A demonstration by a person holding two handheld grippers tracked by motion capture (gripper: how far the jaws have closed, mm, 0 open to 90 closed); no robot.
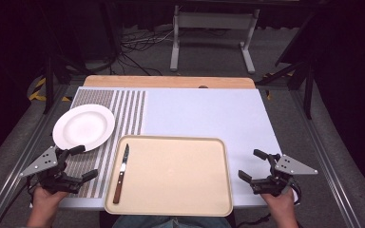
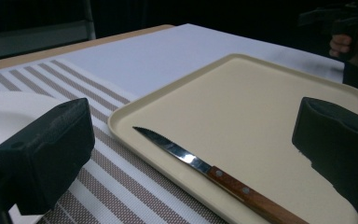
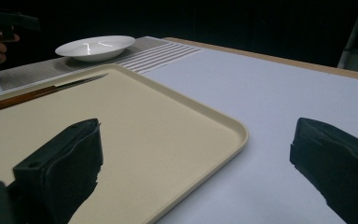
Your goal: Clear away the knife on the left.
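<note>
Knife (image 1: 122,173) flat on tray (image 1: 180,209) just inboard of left gripper (image 1: 79,164), fingers apart and empty, long axis running away from the person, handle nearest; right gripper (image 1: 253,165), also agape, well apart.

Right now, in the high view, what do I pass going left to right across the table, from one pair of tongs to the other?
Left tongs → plate → knife → tray → right tongs.
</note>
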